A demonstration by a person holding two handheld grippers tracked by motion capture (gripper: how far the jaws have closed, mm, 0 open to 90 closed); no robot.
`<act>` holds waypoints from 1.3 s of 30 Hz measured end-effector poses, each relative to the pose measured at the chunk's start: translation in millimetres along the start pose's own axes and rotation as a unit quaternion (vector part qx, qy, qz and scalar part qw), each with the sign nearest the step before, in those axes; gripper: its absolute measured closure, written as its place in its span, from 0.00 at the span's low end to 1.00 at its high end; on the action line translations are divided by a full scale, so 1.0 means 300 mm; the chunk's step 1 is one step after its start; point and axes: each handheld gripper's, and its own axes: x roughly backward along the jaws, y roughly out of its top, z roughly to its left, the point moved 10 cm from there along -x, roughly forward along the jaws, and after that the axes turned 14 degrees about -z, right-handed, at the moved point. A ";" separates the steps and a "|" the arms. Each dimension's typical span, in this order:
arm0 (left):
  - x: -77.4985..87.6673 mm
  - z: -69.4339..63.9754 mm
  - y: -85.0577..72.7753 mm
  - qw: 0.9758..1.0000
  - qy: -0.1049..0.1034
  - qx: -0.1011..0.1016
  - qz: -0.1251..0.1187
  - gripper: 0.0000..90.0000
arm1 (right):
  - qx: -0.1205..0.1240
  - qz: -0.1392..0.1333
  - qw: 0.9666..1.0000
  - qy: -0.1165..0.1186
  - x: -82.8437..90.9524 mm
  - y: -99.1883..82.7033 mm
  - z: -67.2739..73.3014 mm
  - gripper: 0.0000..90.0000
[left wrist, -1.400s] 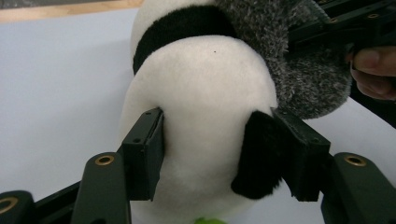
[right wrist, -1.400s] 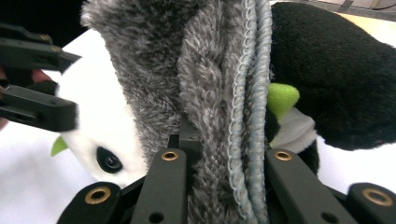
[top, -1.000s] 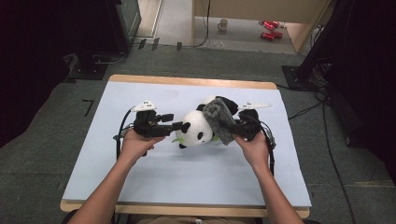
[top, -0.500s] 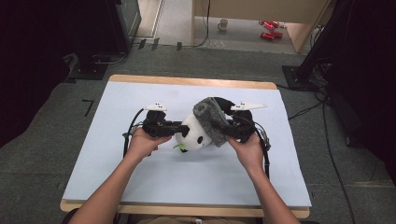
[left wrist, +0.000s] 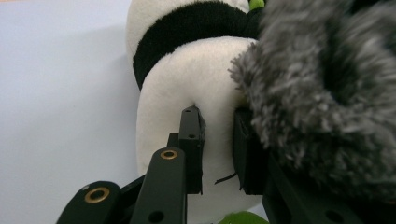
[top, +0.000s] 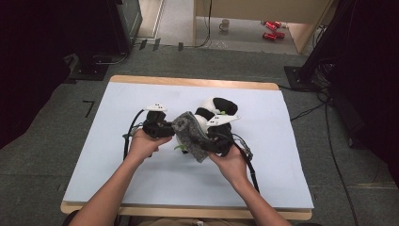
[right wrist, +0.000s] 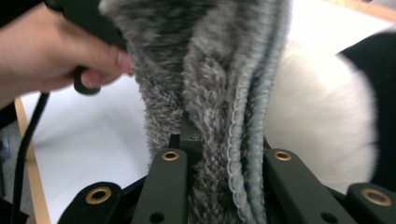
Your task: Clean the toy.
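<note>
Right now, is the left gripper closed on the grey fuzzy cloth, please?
No, the left gripper pinches the black-and-white plush panda.

A soft plush panda toy (left wrist: 187, 79) has short, smooth white and black pile. Against it lies a shaggy grey fleece cloth (right wrist: 205, 70), rough and fuzzy, with a ribbed pale blue knitted edge. The matt black metal jaws show brass-coloured rivets, glossy at the rims. Beneath, a smooth, matt, pale blue sheet (top: 141, 183) covers a light wooden tabletop (top: 188, 82).
</note>
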 end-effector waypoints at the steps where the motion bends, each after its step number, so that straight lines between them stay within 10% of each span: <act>1: 0.000 0.001 -0.002 1.000 0.002 -0.001 0.003 0.84 | 0.005 0.007 1.000 -0.002 -0.010 -0.015 0.001 0.87; 11: 0.008 0.022 -0.012 1.000 0.011 0.009 0.010 0.85 | 0.074 0.058 0.995 -0.014 -0.092 -0.162 0.020 0.87; 21: 0.003 0.012 -0.010 1.000 0.009 0.004 0.007 0.84 | 0.057 0.122 0.991 -0.024 -0.151 -0.281 0.004 0.87; 28: 0.005 0.018 -0.007 1.000 0.010 0.006 0.006 0.84 | 0.048 0.128 0.991 -0.010 -0.134 -0.252 0.032 0.87; 39: 0.001 0.007 -0.004 1.000 0.008 0.002 0.003 0.83 | 0.090 0.061 0.994 -0.008 -0.061 -0.054 0.100 0.87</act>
